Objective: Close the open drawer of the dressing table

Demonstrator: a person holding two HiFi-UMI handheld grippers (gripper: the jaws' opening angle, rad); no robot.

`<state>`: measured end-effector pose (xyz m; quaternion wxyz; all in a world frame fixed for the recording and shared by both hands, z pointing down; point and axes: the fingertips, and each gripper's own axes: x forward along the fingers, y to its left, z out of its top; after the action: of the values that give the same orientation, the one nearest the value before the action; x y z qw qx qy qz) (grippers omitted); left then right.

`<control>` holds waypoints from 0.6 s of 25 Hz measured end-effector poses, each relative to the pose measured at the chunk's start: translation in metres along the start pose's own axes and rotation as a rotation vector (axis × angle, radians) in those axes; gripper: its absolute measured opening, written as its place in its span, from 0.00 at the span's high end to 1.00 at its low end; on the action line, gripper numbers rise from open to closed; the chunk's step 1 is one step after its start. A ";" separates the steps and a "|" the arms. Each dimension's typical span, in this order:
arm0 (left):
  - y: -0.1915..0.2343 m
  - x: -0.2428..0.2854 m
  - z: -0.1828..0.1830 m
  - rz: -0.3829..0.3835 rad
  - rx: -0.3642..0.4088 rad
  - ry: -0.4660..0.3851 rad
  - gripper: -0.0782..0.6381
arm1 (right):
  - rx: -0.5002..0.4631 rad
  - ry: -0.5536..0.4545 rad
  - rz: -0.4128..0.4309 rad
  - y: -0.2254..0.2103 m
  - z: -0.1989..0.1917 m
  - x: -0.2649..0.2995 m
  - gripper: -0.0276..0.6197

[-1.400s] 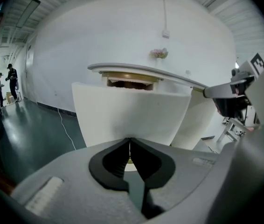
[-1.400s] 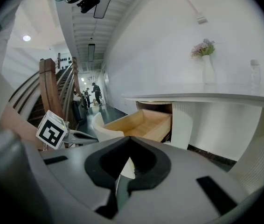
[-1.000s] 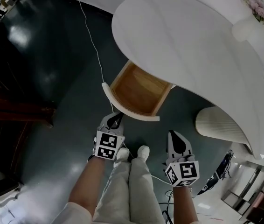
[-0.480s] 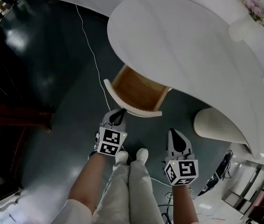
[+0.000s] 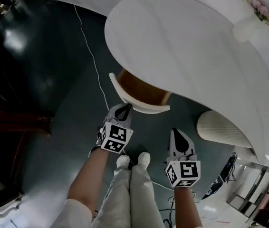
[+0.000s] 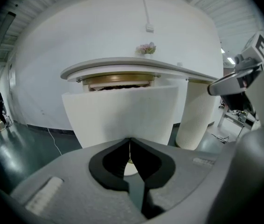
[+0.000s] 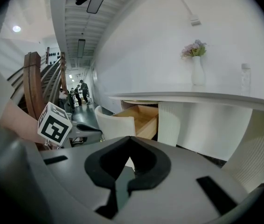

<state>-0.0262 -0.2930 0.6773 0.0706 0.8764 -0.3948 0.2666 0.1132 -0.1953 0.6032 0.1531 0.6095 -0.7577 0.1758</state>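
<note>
The dressing table's white top (image 5: 187,46) overhangs a drawer that stands partly out. Only a strip of the drawer's wooden inside (image 5: 141,89) shows behind its curved white front (image 5: 146,108). My left gripper (image 5: 123,109) is shut, and its tips rest against that front, which fills the left gripper view (image 6: 122,115) just past the tips (image 6: 130,141). My right gripper (image 5: 177,133) is shut on nothing and hangs back to the right, apart from the drawer. In the right gripper view the drawer's wooden side (image 7: 143,118) lies beyond the right gripper (image 7: 129,139).
A white ribbed pedestal (image 5: 222,129) stands under the table to the right of the drawer. A vase of flowers (image 5: 263,11) sits on the tabletop. A white cable (image 5: 94,51) runs across the dark floor. The person's legs and shoes (image 5: 134,160) are below the grippers.
The drawer has slid further in under the tabletop. My left gripper has moved forward with its tips against the drawer front. The right gripper has barely moved.
</note>
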 end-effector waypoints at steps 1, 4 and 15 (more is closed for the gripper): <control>0.001 0.003 0.002 -0.001 0.010 -0.003 0.86 | -0.004 0.001 -0.002 0.000 0.000 0.002 0.96; 0.003 0.012 0.009 -0.004 0.028 -0.017 0.86 | -0.010 0.008 -0.009 -0.002 0.000 0.008 0.96; 0.010 0.039 0.025 0.008 -0.009 -0.116 0.86 | 0.002 0.012 -0.017 -0.009 -0.001 0.021 0.96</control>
<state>-0.0022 -0.3339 0.6752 0.0503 0.8885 -0.4029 0.2138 0.1177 -0.2149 0.6140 0.1585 0.6151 -0.7514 0.1787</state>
